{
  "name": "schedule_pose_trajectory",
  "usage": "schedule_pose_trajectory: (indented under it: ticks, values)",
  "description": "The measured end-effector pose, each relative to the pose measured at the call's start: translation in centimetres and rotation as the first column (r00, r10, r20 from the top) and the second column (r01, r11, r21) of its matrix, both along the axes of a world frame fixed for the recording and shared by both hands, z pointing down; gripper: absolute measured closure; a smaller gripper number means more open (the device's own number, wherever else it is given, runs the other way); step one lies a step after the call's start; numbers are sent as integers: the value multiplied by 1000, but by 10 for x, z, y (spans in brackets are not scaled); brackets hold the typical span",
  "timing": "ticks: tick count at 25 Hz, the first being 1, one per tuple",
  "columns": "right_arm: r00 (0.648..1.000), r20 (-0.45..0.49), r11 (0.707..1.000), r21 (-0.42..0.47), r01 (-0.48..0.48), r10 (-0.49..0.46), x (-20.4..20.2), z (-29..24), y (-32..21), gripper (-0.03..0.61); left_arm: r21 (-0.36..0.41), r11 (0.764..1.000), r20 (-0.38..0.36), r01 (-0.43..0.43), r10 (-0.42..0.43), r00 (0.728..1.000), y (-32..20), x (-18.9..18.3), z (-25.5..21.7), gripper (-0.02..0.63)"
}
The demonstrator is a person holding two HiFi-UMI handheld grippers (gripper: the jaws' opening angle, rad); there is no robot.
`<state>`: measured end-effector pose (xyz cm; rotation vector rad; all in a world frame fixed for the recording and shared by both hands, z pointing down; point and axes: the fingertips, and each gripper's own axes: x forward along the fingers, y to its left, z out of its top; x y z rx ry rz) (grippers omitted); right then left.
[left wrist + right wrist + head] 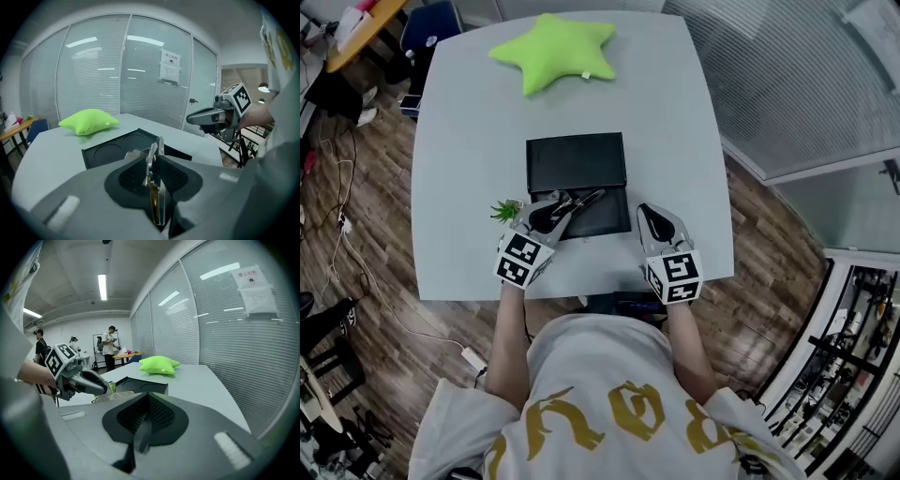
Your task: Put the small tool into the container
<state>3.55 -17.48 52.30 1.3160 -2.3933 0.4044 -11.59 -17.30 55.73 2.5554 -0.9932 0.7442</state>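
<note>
A black shallow container (577, 161) with round recesses lies in the middle of the grey table (459, 141). My left gripper (563, 202) is shut on a small metal plier-like tool (585, 198), which it holds just over the container's near-left edge. In the left gripper view the tool (153, 157) stands up between the closed jaws, with the container (115, 151) right behind it. My right gripper (646, 215) hovers beside the container's near-right corner, shut with nothing in it. In its own view the right gripper (146, 403) sits low, and the container (141, 386) lies ahead to the left.
A green star-shaped cushion (555, 49) lies at the table's far side. A small green plant (505, 210) sits just left of the left gripper. Glass partition walls run along the right. Several people (110, 346) stand far off in the room.
</note>
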Motion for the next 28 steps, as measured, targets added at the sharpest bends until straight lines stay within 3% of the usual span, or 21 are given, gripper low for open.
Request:
schedule_pose_trajectory:
  ticks: [4, 11, 19, 28]
  values:
    - [1000, 8, 1000, -6, 4, -3, 3, 6, -6, 555, 16, 1000, 23, -22, 22, 999, -7, 3, 7, 522]
    - [1000, 6, 999, -44, 5, -4, 8, 20, -9, 555, -38, 995, 56, -94, 96, 994, -5, 11, 26, 522]
    - [1000, 9, 998, -67, 1, -1, 13, 32, -18, 555, -111, 976, 121, -185, 198, 973, -2, 25, 53, 522]
    - [1000, 7, 995, -98, 5, -5, 13, 42, -19, 555, -184, 952, 140, -244, 271, 952, 3, 37, 74, 522]
